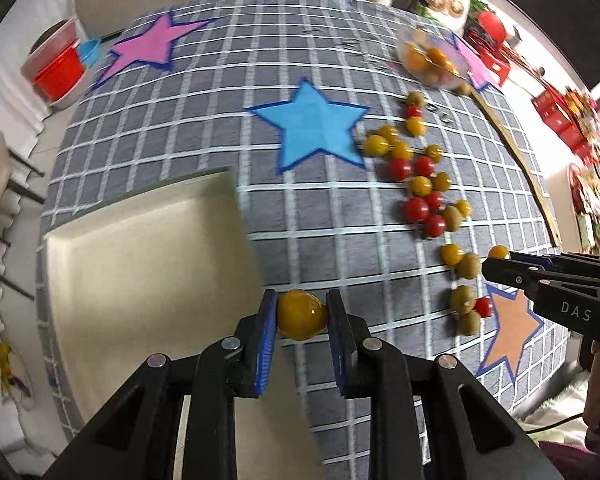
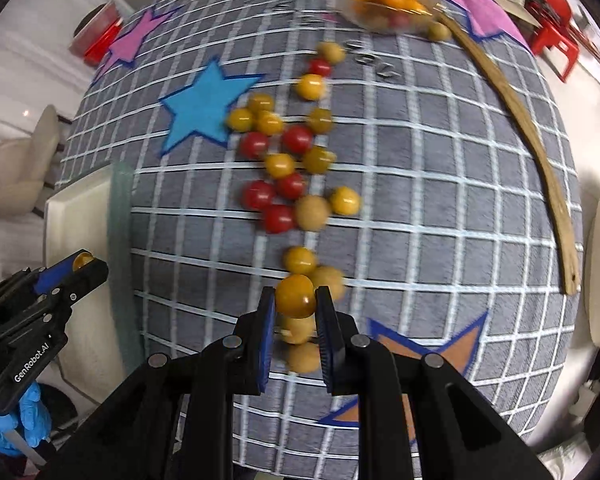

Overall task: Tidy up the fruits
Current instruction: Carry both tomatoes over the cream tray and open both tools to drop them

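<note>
My left gripper point(image 1: 302, 314) pinches one yellow tomato point(image 1: 301, 314) just right of the cream tray point(image 1: 140, 248); my right gripper point(image 2: 295, 300) clamps another yellow tomato point(image 2: 295, 296). Beyond, five red tomatoes point(image 2: 258, 195) among blurry yellow and green ones. Only the right view shows my blue glove point(image 2: 20, 420). The far clear bowl point(image 2: 384, 4) is too smeared to count.

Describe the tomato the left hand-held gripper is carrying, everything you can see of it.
The yellow tomato is small, round and glossy, amber-yellow with a bright highlight on its skin, and looks whole. It sits pinched between the two blue ribbed pads of the left hand-held gripper, near their tips, with most of its body showing between them. Nothing else touches it. It is held beside the near corner of the cream square plate, over the grey checked cloth. The right wrist view shows it at the plate's edge.
</note>
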The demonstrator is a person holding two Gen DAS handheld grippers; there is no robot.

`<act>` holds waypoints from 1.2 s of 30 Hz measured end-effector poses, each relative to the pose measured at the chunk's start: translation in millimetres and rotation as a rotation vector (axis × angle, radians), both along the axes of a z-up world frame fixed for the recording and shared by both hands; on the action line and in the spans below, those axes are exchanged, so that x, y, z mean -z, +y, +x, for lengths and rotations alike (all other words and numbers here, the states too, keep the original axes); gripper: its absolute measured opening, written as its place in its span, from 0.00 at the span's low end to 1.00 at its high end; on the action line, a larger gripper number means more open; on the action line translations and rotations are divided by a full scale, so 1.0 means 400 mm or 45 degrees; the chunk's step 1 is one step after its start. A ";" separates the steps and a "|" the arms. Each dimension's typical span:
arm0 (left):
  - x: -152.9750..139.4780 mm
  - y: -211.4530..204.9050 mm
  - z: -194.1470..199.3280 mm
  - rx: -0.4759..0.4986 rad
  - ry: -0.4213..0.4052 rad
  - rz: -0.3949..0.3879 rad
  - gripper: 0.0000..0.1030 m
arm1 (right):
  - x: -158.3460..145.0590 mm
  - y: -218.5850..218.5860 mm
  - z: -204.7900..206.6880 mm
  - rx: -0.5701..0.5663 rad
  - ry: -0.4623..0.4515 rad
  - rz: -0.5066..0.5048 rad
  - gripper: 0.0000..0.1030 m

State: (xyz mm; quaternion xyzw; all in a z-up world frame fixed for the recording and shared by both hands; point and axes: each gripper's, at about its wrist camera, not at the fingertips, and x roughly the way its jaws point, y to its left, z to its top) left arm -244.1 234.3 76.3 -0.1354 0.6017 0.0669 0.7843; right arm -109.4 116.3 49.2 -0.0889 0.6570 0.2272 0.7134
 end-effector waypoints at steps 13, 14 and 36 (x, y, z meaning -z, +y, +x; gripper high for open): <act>0.051 0.208 -0.145 -0.279 0.056 0.100 0.25 | 0.044 0.318 -0.057 -0.259 0.015 0.048 0.20; 0.061 0.228 -0.152 -0.303 0.064 0.106 0.25 | 0.051 0.350 -0.058 -0.280 0.018 0.050 0.20; 0.171 0.305 -0.173 -0.378 0.124 0.147 0.25 | 0.236 0.650 -0.154 -0.483 0.137 -0.023 0.21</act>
